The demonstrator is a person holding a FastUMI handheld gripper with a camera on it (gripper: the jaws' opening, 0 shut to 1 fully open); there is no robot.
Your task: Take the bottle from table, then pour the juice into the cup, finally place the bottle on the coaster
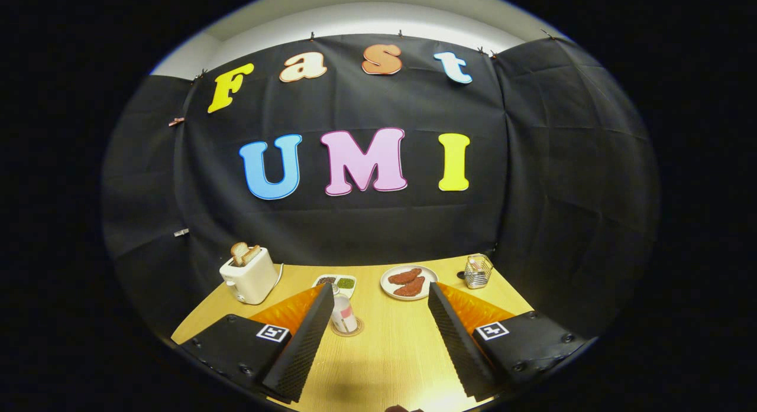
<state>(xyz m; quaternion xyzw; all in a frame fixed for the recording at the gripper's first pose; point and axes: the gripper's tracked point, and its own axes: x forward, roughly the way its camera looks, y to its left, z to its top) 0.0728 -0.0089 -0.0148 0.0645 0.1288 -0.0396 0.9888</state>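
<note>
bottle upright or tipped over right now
Upright: the bottle stands cap-up on the round coaster, just beside one finger of the open tongs, which hold nothing.

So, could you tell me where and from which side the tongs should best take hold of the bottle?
Grip the bottle around the middle of its body. It stands upright on a round coaster, so its slim sides suit a level, side-on pinch. Come straight from the near side: the tongs are open with nothing between them, and the bottle stands just inside the left finger, so shift slightly left first.
</note>
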